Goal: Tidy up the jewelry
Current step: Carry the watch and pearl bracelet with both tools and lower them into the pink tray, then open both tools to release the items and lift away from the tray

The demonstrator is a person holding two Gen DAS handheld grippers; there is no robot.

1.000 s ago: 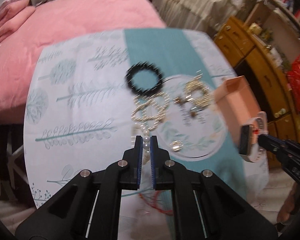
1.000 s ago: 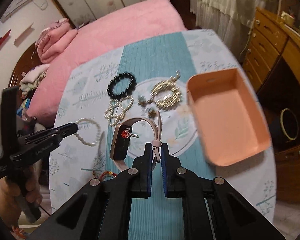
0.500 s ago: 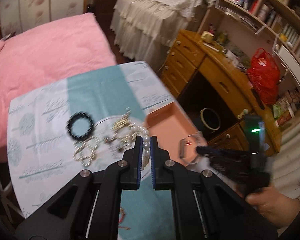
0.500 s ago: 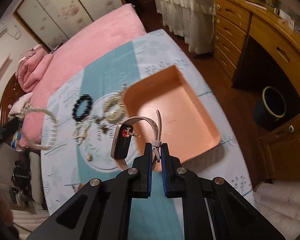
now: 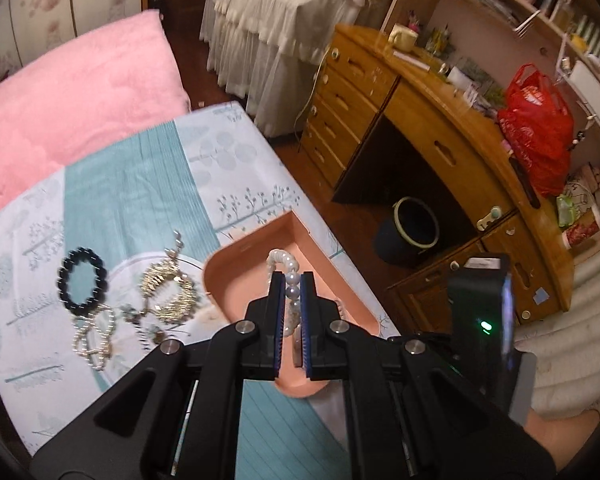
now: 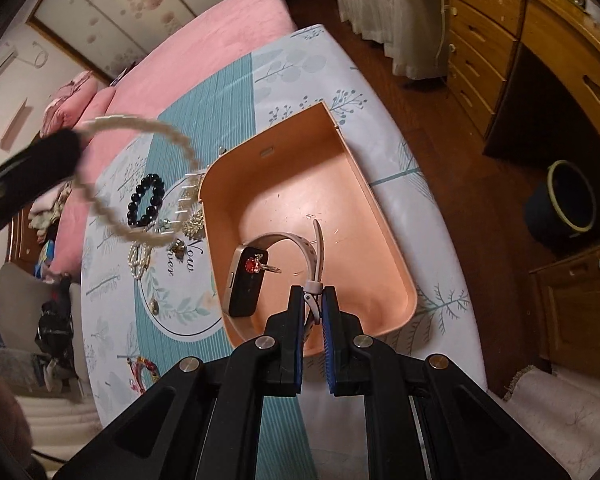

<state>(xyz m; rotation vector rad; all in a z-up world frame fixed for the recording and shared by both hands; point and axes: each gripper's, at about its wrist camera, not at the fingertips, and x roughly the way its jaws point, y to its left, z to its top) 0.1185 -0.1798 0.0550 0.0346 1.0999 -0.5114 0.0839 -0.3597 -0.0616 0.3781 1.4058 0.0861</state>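
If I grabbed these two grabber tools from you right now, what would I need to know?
Left gripper: shut on the pearl bracelet, held over the pink tray.
Right gripper: shut on the watch strap, watch inside the tray, a red ring on its face.
Done: nothing released yet.
Left on the tablecloth: black bead bracelet, gold pieces, small pearl strands.

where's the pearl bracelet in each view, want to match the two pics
Left wrist view: the pearl bracelet is at centre, pinched between the left gripper pads, in front of the pink tray.
Right wrist view: it is the pale loop at upper left, blurred, hanging from the left gripper above the tablecloth.
Shared landmark: the black bead bracelet, left of the tray in both.
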